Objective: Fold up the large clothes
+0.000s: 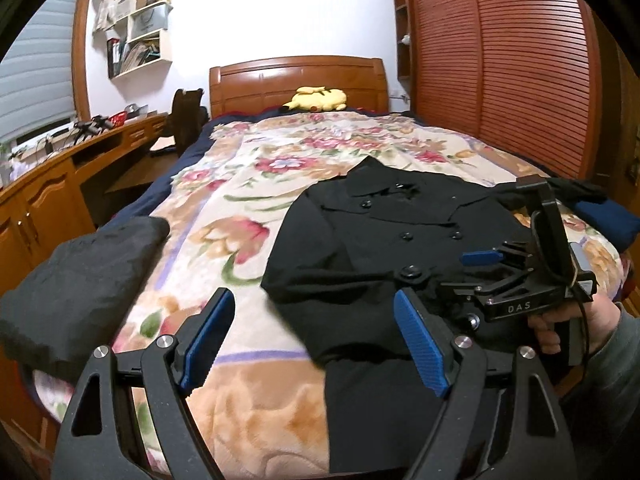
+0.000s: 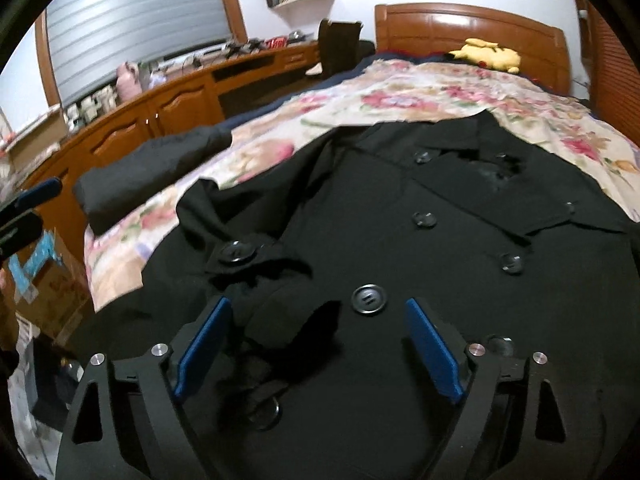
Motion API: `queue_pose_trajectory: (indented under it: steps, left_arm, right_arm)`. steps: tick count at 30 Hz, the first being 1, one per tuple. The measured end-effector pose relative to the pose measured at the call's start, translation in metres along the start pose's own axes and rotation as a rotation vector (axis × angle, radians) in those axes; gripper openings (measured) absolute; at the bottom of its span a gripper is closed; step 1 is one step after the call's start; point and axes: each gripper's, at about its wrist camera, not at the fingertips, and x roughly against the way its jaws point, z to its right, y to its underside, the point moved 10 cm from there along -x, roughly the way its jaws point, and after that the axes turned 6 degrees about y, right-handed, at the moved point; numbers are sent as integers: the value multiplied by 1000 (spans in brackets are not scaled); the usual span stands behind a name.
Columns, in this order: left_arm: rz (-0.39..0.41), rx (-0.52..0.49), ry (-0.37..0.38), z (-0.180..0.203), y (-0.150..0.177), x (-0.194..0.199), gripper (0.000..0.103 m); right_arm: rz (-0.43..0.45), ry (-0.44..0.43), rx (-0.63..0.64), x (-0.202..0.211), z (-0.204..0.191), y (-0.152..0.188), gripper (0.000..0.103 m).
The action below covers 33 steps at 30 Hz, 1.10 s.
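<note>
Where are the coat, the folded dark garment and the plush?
coat (image 2: 460,248), right wrist view, front panel between buttons.
folded dark garment (image 1: 88,276), left wrist view, top face.
plush (image 1: 318,98), left wrist view, yellow body.

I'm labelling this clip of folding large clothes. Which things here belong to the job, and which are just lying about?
Belongs to the job:
- black coat, spread buttons-up on the bed
- left gripper, jaws open
- right gripper, jaws open over the coat
- folded dark garment by the bed's edge

Just lying about:
- floral blanket
- yellow plush toy
- wall shelf
- wooden desk
</note>
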Motion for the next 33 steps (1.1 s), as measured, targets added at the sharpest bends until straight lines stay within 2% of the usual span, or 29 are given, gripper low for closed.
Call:
queue_pose_trajectory:
  steps: [1, 5, 7, 9, 11, 14, 19, 24, 29, 33]
  left_arm:
    - [-1, 5, -1, -1, 1, -1, 82]
    - [-8, 27, 2, -9, 9, -4, 82]
    - [-12, 32, 0, -10, 11, -7, 82]
    - [-17, 38, 0, -10, 14, -9, 82]
    - [-23, 44, 8, -9, 16, -13, 82]
    - [-24, 62, 30, -5, 16, -17, 83]
    - [-11, 68, 41, 3, 10, -19, 87]
    - [-6, 62, 50, 16, 3, -28, 88]
    - [12, 61, 76, 32, -11, -41, 89]
    - [24, 17, 77, 51, -23, -52, 89]
  right_arm:
    - [-8, -6, 3, -3, 0, 2, 87]
    - [-43, -38, -2, -11, -1, -3, 72]
    - [-48, -63, -5, -14, -2, -5, 60]
    - [-38, -76, 0, -13, -4, -11, 36]
    - [-12, -77, 20, -7, -9, -14, 19]
    - [32, -62, 57, 3, -13, -17, 10]
    - [130, -8, 5, 30, 9, -24, 7]
    - [229, 99, -91, 73, 62, -25, 7]
    - [254, 194, -103, 95, 97, -13, 7]
    - [271, 225, -140, 109, 120, -2, 7]
